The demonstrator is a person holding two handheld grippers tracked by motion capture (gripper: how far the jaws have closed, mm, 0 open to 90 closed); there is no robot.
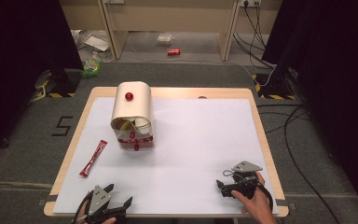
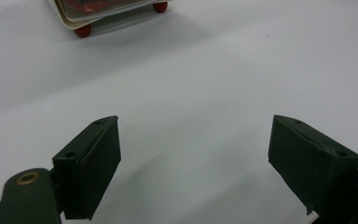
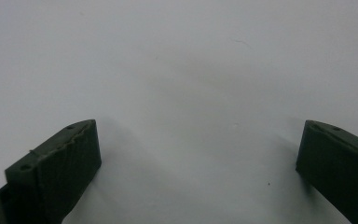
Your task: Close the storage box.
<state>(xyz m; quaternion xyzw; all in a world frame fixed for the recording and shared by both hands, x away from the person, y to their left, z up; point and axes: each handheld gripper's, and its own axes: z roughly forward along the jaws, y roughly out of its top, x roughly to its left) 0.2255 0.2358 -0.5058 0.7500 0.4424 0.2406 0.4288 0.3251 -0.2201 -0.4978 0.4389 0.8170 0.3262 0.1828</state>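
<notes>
**Two open grippers, one red sachet near the left one**

One red sachet (image 1: 93,158) lies flat on the white sheet (image 1: 200,140), near the left edge of the table (image 1: 177,92). It is long and thin, with small white print that is too small to read. Its long axis runs diagonally: the near end points toward the left table edge, the far end toward the box (image 1: 132,114). The sachet is just ahead of the left gripper (image 1: 120,197) and a little to its left, so the left hand is clearly nearer; the right gripper (image 1: 220,188) is well apart from it, on the other side of the sheet. I judge that the left gripper would have to turn so that its jaws close across the narrow width, not along the length.

The jaws of the left gripper (image 2: 195,154) stand wide apart and hold nothing. The jaws of the right gripper (image 3: 198,163) are also wide apart, above bare sheet.

Behind the sachet stands the box, cream-coloured with a rounded top, a red knob (image 1: 129,96) and small red feet. Its front is open and some packets are inside.
</notes>
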